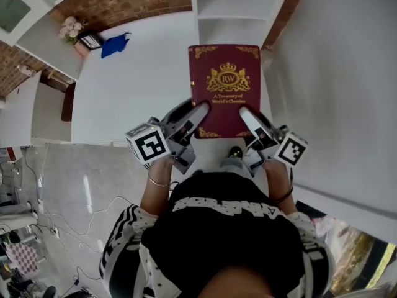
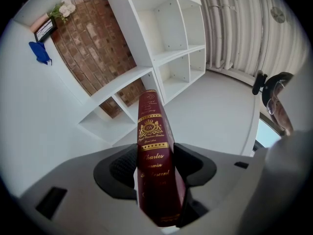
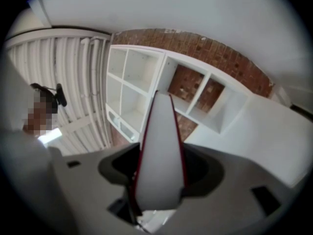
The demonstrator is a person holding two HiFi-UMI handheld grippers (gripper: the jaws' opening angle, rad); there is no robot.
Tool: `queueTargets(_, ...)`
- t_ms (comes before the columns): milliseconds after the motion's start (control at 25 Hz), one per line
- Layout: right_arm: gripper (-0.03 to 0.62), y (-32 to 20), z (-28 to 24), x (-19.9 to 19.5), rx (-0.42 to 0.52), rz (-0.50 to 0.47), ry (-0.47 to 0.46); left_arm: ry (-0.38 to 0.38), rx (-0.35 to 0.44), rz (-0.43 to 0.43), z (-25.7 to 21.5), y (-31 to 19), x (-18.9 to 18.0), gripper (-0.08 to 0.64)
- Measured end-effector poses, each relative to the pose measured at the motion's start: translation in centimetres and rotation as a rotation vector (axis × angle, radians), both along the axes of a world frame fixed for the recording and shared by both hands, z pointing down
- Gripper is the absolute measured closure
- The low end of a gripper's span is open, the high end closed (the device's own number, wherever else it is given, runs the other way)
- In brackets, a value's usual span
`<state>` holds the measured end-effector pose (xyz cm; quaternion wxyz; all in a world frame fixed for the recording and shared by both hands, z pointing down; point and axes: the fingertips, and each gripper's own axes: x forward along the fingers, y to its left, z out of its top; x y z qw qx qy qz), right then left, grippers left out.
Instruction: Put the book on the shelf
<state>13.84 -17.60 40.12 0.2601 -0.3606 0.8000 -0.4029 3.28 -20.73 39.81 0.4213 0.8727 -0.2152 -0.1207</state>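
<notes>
Head view looks down on a dark red book (image 1: 223,85) held flat and cover-up in the air between 2 tools, its gold crest and title facing the camera. The left hand-held gripper (image 1: 200,110) grips the near left corner on the spine side. The right hand-held gripper (image 1: 246,113) grips the near right corner on the page side. Each one's marker cube sits just in front of the hand that carries it. The book's far edge points toward the white shelf (image 1: 229,5), which stands against a brick wall (image 1: 130,2). Left of the book lies the white desk (image 1: 142,79). At the desk's far corner are a blue cloth (image 1: 115,45), a small picture frame (image 1: 91,40) and a bunch of flowers (image 1: 71,27), all well apart from the book.

Left gripper view shows the gold-lettered spine standing between the jaws. The jaws are spread about as wide as the book is thick, with a black pad pressed against each cover. Beyond the book are the shelf's square compartments.

Right gripper view shows the white block of page edges between the jaws, with a thin red cover line down each side. Both pads clamp the covers at the same wide spread. The shelf and brick wall lie ahead.
</notes>
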Motion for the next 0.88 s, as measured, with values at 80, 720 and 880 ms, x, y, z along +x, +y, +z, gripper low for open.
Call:
queueTargets(80, 0.332, -0.9, -0.2, 0.5, 0.009, -0.025, -0.004, -0.003, 0.009, -0.027, -0.3, -0.8, 0.4, 0.307)
queueTargets(720, 0.33, -5.2, -2.4, 7.5, 0.1, -0.16, -0.005, 0.067, 0.04, -0.142, -3.0, -4.4, 7.1, 0.316)
queueTargets(880, 0.328, -6.9, -2.3, 10.7, 0.128, -0.197, -0.005, 0.083, 0.04, -0.168, -2.9, -5.9, 10.2, 0.318)
